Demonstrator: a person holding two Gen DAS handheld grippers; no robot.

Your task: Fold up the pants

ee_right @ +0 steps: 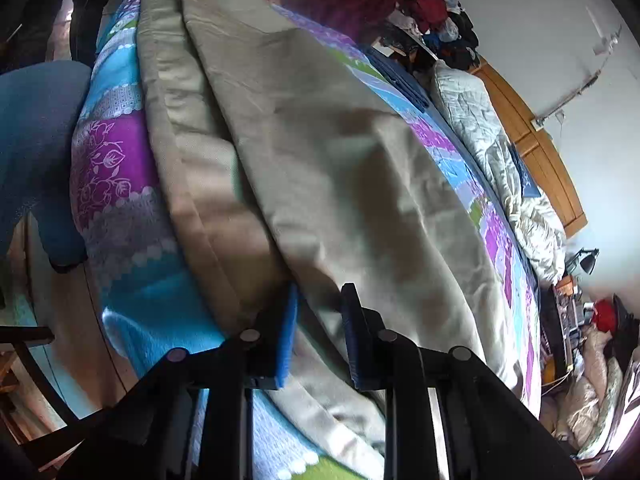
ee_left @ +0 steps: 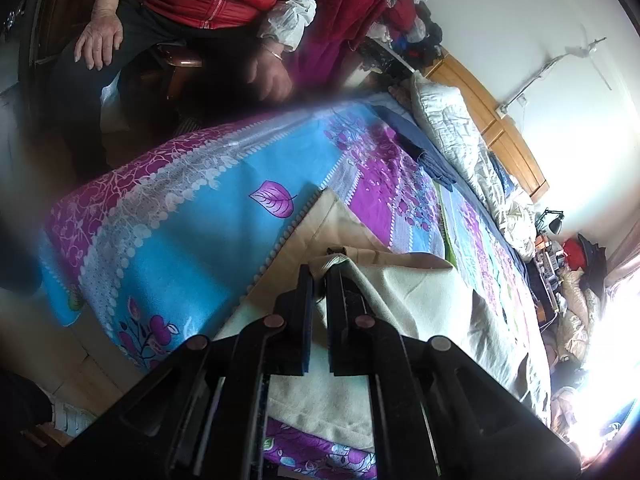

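Pants [ee_right: 320, 152] lie on the flowery bed cover [ee_left: 180, 216], long and stretched away from you toward the far edge of the bed. Your left gripper [ee_left: 320, 276] is pinched tight on a corner of the tan cloth, so that hand is ready. Your right gripper [ee_right: 320, 300] hangs wide apart right over the near end, holding nothing. I think it grabs there next.

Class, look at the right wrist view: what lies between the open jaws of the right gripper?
Beige pants fabric fills the gap of the right gripper; the jaws stand apart, not clamped on it.
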